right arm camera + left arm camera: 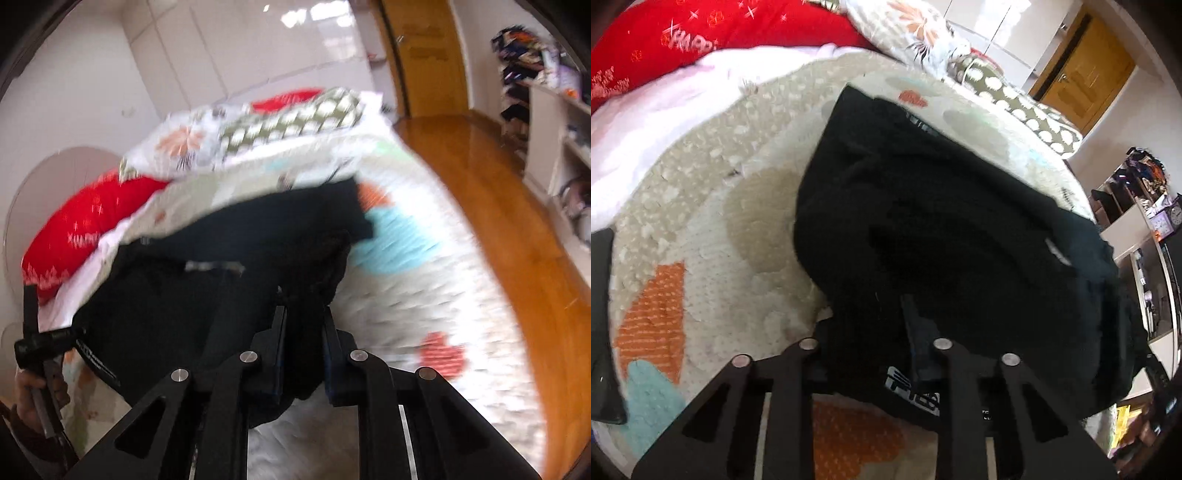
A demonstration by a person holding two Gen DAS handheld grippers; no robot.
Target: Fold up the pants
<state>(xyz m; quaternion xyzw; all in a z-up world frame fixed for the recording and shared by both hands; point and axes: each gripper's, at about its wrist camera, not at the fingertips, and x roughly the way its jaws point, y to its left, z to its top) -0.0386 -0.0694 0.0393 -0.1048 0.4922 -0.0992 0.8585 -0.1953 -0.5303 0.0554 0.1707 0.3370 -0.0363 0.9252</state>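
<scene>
The black, soft-knit pants with a white printed logo (923,229) lie partly on a cream quilted bedspread with orange and pale-blue patches (701,221), their far end flat toward the head of the bed, where a red printed pillow (665,40) and a green-and-white patterned pillow (1015,107) sit. The near end is raised off the bedspread in both tools.

The right gripper (303,332) has its fingers drawn narrow on a bunched fold of black cloth, which stands up between them and hangs loosely below. The left gripper (875,332) is buried in fabric: cloth drapes over and between its fingers, so it seems to be holding the pants, but the tips are hidden and I cannot tell how far they are closed. In the right view the left tool shows at the left edge, in the person's hand (40,387).

The main risk I see is an uneven fold. The right grip looks to be on a gathered wad, not a clean hem or waistband edge, so carrying it forward may lay a twisted, lumpy layer. The cloth is limp and dark, layers are hard to tell apart, and one grip may have caught only a single layer, letting the other sag or slide out. The right side of the pants is near the bedspread's right edge, above a glossy wooden floor (498,221); a slack hold there could let cloth slip over the side. Both views are blurred, suggesting quick motion, which makes slippage likelier.
</scene>
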